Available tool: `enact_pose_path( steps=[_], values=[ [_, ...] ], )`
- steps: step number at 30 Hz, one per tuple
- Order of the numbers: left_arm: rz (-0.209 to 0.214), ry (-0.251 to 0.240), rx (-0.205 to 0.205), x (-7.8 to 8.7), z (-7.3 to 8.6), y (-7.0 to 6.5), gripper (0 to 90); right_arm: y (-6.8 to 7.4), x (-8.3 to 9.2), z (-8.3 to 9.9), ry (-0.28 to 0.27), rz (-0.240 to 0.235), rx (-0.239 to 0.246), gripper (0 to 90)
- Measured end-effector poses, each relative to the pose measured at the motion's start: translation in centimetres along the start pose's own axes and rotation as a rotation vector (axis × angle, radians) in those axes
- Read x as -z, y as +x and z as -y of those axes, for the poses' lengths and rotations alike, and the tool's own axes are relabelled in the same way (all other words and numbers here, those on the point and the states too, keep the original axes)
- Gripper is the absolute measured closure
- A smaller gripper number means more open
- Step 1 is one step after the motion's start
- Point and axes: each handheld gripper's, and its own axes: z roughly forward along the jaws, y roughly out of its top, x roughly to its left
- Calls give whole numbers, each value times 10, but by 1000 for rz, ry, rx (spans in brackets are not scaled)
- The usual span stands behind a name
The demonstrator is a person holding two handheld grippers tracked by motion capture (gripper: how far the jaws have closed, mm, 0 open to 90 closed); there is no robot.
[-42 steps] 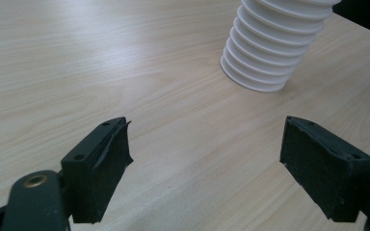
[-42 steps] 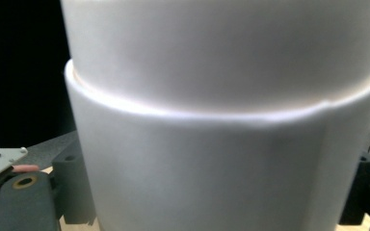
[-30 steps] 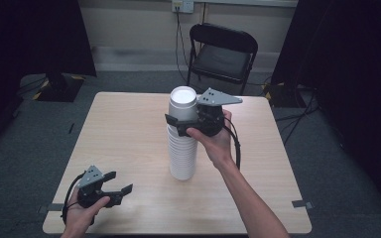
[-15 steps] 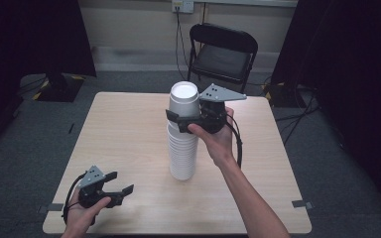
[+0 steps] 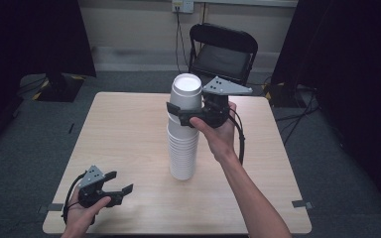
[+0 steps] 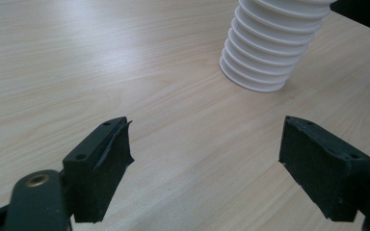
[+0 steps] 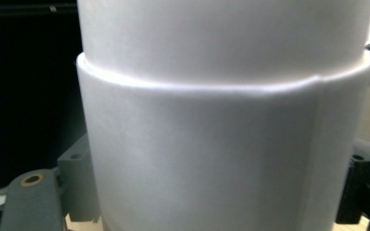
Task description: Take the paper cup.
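Observation:
A tall stack of white paper cups [image 5: 182, 153] stands at the middle of the wooden table [image 5: 124, 124]. My right gripper [image 5: 189, 113] is shut on the top cup [image 5: 187, 91], held a little above the rest of the stack. In the right gripper view this cup [image 7: 221, 144] sits between the two black fingers [image 7: 77, 185], with another cup nested inside it. My left gripper [image 5: 120, 181] is low at the table's front left corner, open and holding nothing. In the left gripper view the gripper [image 6: 204, 130] points toward the stack's foot [image 6: 265, 57], well short of it.
A black folding chair [image 5: 223, 49] stands behind the table's far edge. Dark curtains hang at both sides. The right gripper's cable [image 5: 240, 139] loops by the person's wrist. Bare tabletop lies left and right of the stack.
The right gripper has risen slightly with the top cup, drawing it up out of the stack. The left gripper has stayed in place.

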Motion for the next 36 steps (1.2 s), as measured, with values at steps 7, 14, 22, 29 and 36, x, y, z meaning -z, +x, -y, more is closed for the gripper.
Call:
enact_pose_path(
  steps=[7, 14, 22, 29, 36],
  values=[
    [-11, -3, -7, -1, 0, -2, 190, -1, 3, -8, -18, 5, -10, 161],
    [-17, -2, 4, -1, 1, 0, 181, -3, 11, -17, -40, -2, -20, 164],
    [-18, -3, -1, -1, 0, -1, 181, -6, 23, -23, -70, 9, -34, 167],
    [-30, -15, -15, -2, 1, -2, 182, -13, 35, -27, -96, 32, -42, 169],
    [-24, -20, -30, -2, 1, -4, 182, -19, 51, -31, -102, 81, -41, 170]
  ],
)
